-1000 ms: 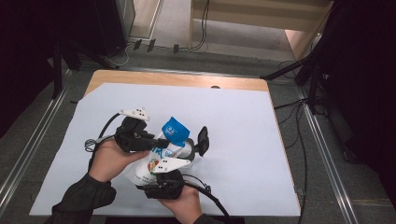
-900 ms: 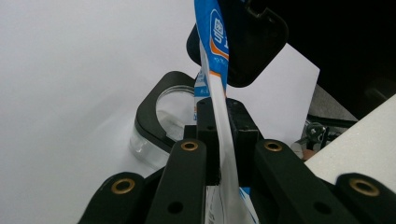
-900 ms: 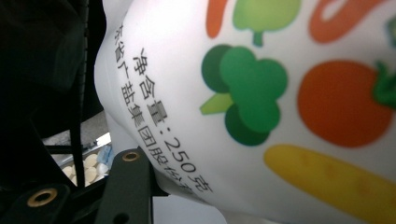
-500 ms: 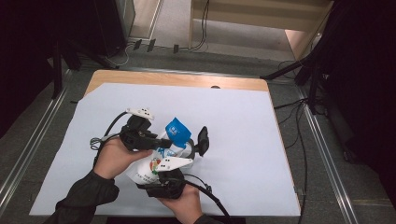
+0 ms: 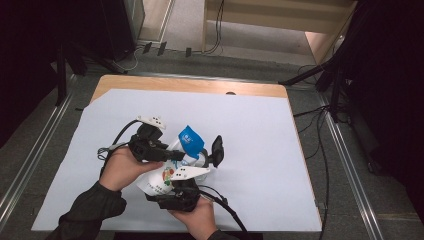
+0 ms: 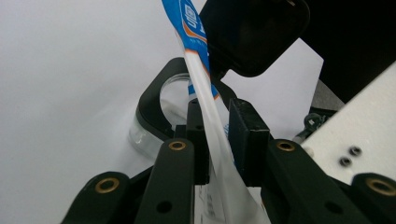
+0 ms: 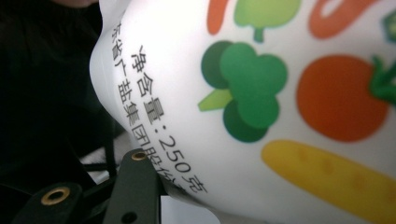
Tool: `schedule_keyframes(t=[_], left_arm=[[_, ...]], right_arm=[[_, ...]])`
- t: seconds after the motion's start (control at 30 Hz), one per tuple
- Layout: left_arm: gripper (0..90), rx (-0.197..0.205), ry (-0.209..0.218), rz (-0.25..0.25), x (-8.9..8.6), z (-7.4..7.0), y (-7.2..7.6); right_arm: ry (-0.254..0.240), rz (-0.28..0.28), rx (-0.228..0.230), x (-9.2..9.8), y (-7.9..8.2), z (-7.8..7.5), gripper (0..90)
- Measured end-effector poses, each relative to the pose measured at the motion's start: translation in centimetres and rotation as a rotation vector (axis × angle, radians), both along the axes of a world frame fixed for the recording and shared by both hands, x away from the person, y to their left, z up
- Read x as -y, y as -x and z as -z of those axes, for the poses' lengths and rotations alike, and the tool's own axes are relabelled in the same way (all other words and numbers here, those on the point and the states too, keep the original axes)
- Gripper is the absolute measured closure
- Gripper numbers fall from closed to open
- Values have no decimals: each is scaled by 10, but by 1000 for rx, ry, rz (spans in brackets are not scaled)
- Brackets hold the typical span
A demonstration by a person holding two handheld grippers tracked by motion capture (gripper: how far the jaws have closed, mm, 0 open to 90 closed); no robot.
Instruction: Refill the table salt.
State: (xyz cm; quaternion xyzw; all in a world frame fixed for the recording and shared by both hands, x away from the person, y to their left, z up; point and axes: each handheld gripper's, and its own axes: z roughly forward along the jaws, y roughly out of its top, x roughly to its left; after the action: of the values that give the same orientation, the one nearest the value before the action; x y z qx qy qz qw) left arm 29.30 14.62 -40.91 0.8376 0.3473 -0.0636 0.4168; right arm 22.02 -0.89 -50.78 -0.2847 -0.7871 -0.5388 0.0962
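Observation:
A white bag (image 5: 162,181) printed with vegetables (image 7: 261,93), with a blue top (image 5: 191,139), is held up between my two grippers over the table. My left gripper (image 5: 181,156) comes in from the left. In the left gripper view its jaws (image 6: 222,119) have just been opening: the bag's thin top film (image 6: 205,100) runs between the pads with a gap showing. My right gripper (image 5: 202,160) reaches up from below, shut on the bag's body after closing a little more. One of its fingers (image 5: 217,149) stands right of the blue top.
A white sheet (image 5: 260,125) covers the wooden table (image 5: 190,85). Each gripper trails a black cable (image 5: 227,207) across the sheet. Metal rails (image 5: 345,155) run along both sides of the table, and cables lie on the floor beyond.
The left hand and the bag's blue top have shifted slightly to the right. The right hand has kept still.

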Motion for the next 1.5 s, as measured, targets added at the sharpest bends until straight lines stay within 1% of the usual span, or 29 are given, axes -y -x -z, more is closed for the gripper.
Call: schedule_keyframes(t=[0.03, 0.07, 0.13, 0.17, 0.3, 0.37, 0.43, 0.47, 0.53, 0.67, 0.73, 0.77, 0.8, 0.87, 0.9, 0.97, 1.0, 1.1, 1.23, 1.3, 1.37, 1.5], left_arm=[[783, -3, -7, 2, -1, -1, 0], [780, -12, -1, 7, -2, -1, 0], [777, -6, -2, 4, -4, -3, 1], [779, -11, 2, 4, -4, -4, 2], [795, -7, -11, 3, -7, -7, 4], [824, -1, -18, -5, -7, -8, 5], [864, 10, -34, -9, -5, -7, 6], [874, 18, -44, -14, -4, -7, 7], [875, 21, -49, -18, -3, -7, 7], [875, 19, -37, -26, -2, -6, 8], [874, 21, -43, -27, -1, -6, 8], [873, 17, -42, -26, -1, -5, 8], [871, 13, -43, -28, -1, -5, 8], [865, 11, -39, -29, 0, -4, 7], [860, 8, -35, -30, -1, -3, 7], [851, 5, -26, -29, -1, -3, 6], [847, 7, -29, -30, -2, -3, 6], [832, 1, -9, -25, -2, -3, 6], [813, -5, -12, -27, -4, -4, 6], [802, -4, -7, -32, -6, -5, 7], [796, -4, -1, -35, -8, -6, 7], [804, 0, 2, -40, -11, -8, 8]], right_arm=[[0, 2, 0, 0, 0, 0, 604], [2, 3, 2, 1, 0, 1, 604], [0, 8, 1, 2, 0, 1, 605], [-3, 10, 3, 2, -1, 0, 606], [5, -3, 19, 1, 0, -1, 606], [13, -5, 31, 0, 0, -2, 605], [21, -7, 30, -1, 0, -2, 602], [23, -8, 27, -2, 0, -3, 598], [29, -14, 28, -3, 0, -3, 590], [33, -31, 36, -5, 0, -4, 551], [37, -30, 36, -6, 0, -4, 550], [39, -28, 34, -6, 0, -4, 566], [37, -23, 31, -6, 0, -4, 589], [30, -22, 25, -6, 0, -4, 595], [22, -18, 12, -5, 0, -4, 612], [7, -16, 3, -4, -1, -5, 625], [-1, -15, -1, -4, -1, -5, 627], [-16, -11, -7, -3, -1, -7, 632], [-24, -10, -13, -2, -2, -7, 634], [-37, -11, -27, -1, -3, -6, 634], [-60, -11, -43, -1, -4, -6, 635], [-63, -10, -43, -2, -4, -6, 635]])
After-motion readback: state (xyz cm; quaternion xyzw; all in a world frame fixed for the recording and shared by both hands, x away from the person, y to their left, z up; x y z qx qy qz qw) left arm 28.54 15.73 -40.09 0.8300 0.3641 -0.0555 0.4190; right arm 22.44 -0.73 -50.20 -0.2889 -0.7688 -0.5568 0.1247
